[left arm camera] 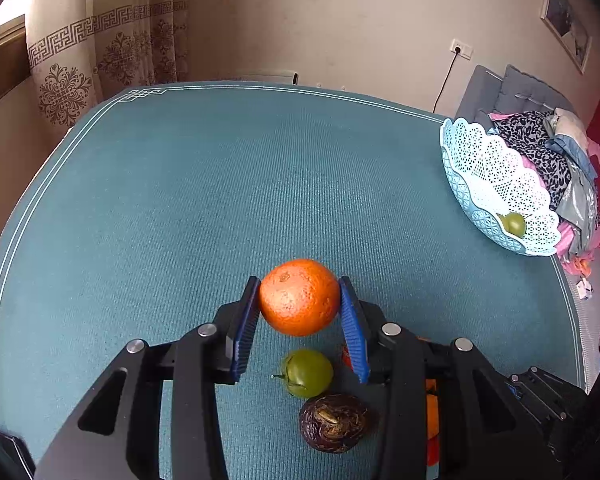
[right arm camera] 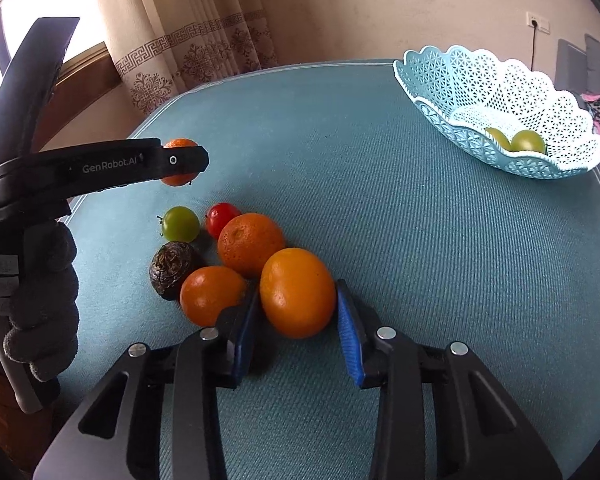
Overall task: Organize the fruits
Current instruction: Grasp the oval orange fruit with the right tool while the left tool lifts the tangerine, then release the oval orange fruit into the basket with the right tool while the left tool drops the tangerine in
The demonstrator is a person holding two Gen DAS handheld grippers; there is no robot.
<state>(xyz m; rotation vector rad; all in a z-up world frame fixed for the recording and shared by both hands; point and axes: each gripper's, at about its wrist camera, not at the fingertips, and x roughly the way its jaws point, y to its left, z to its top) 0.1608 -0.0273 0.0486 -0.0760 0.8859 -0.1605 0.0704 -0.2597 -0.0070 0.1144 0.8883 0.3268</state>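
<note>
My left gripper (left arm camera: pixel 300 300) is shut on an orange (left arm camera: pixel 299 297) and holds it above the teal table; it also shows in the right wrist view (right arm camera: pixel 180 162). Below it lie a green fruit (left arm camera: pixel 307 373) and a dark wrinkled fruit (left arm camera: pixel 334 423). My right gripper (right arm camera: pixel 296 300) is shut around a large orange (right arm camera: pixel 297 292) resting on the table. Beside it lie two more oranges (right arm camera: pixel 250 243) (right arm camera: pixel 210 294), a red fruit (right arm camera: pixel 221 218), the green fruit (right arm camera: pixel 180 223) and the dark fruit (right arm camera: pixel 172 268). A pale blue lattice basket (right arm camera: pixel 460 76) at the far right holds two green fruits (right arm camera: pixel 528 142).
The teal table cloth (left arm camera: pixel 180 200) has a white border near its edges. Curtains hang behind the table at the left. A sofa with piled clothes (left arm camera: pixel 540 140) stands past the basket (left arm camera: pixel 488 172) on the right. A gloved hand (right arm camera: pixel 40 300) holds the left gripper.
</note>
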